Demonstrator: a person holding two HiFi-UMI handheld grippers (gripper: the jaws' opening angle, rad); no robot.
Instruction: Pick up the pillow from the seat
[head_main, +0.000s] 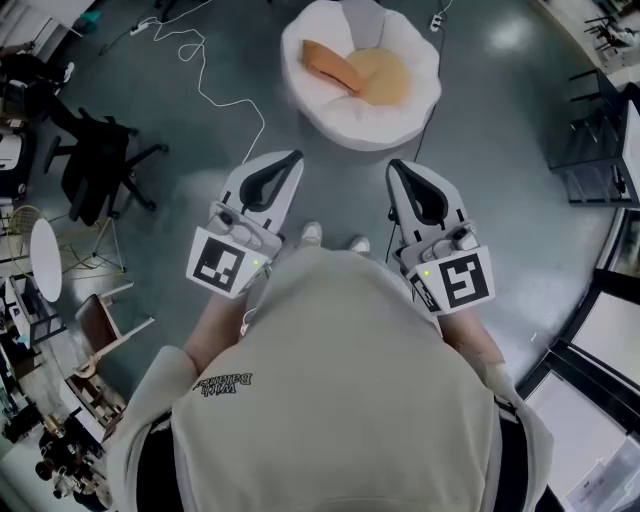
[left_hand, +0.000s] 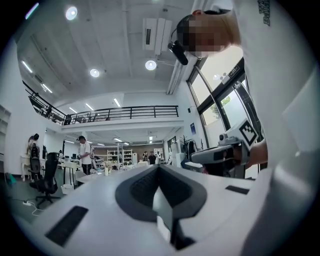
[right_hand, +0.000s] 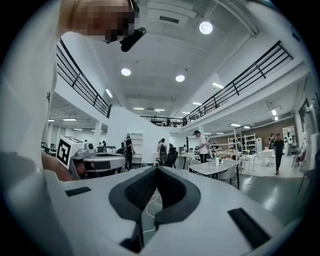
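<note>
An orange pillow lies tilted in a round white seat at the top of the head view, beside a tan cushion. My left gripper and right gripper are held side by side in front of the person's chest, pointing toward the seat and well short of it. Both are shut with nothing in them. In the left gripper view the left gripper has its jaw tips together; the right gripper looks the same in its own view. Neither gripper view shows the pillow or the seat.
A white cable snakes over the grey floor left of the seat. A black office chair and a small round white table stand at the left. Dark racks stand at the right. The person's shoes show between the grippers.
</note>
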